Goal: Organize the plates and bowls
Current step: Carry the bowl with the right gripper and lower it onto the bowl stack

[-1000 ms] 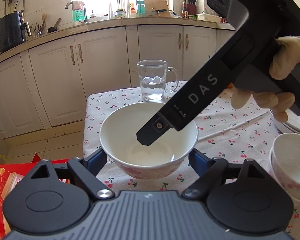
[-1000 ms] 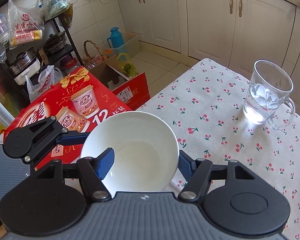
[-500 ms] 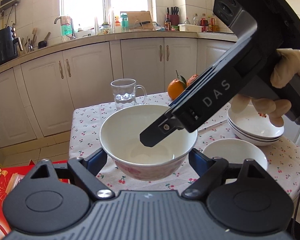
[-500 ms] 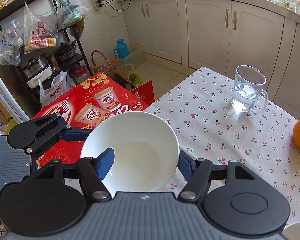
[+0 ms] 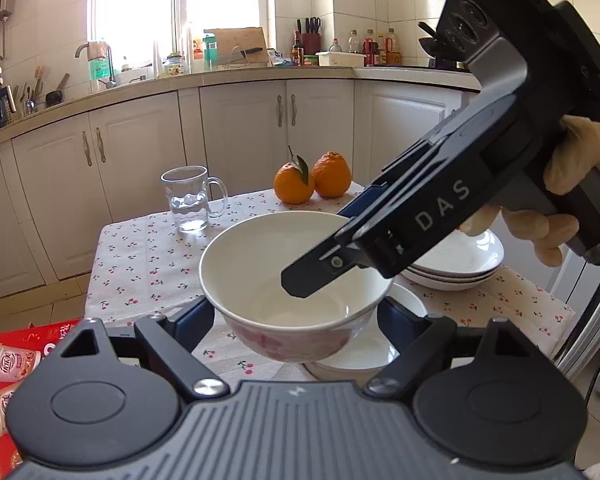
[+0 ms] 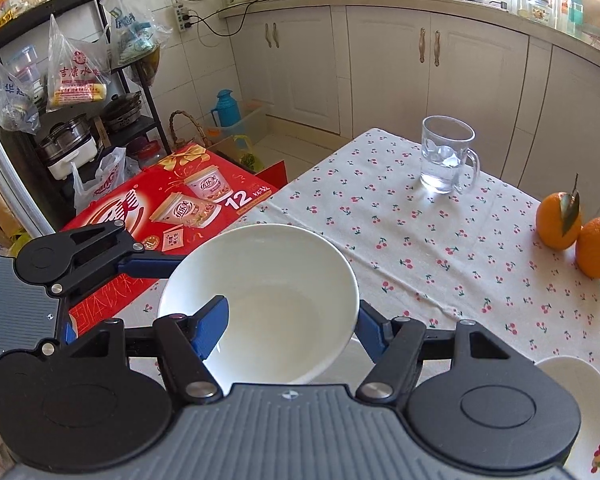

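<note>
A white bowl (image 5: 260, 268) with a pink pattern outside is held in the air by both grippers. My left gripper (image 5: 296, 320) clasps it from both sides. My right gripper (image 6: 292, 324) grips its rim, one finger inside and one outside, and its body shows in the left wrist view (image 5: 420, 216). The bowl also shows in the right wrist view (image 6: 276, 300). Right below it in the left wrist view sits another white bowl (image 5: 364, 354). A stack of white plates (image 5: 464, 258) sits to the right.
The table (image 6: 420, 240) has a cherry-print cloth. A glass mug of water (image 5: 188, 198) stands at its back left, two oranges (image 5: 312, 178) at the back. A red gift box (image 6: 172, 212) stands on the floor beside the table. A white dish (image 6: 588, 408) shows at the lower right.
Both grippers have carried the bowl to the right over the table. The oranges, the plate stack and the second bowl have come into view, and the held bowl is now over that bowl.
</note>
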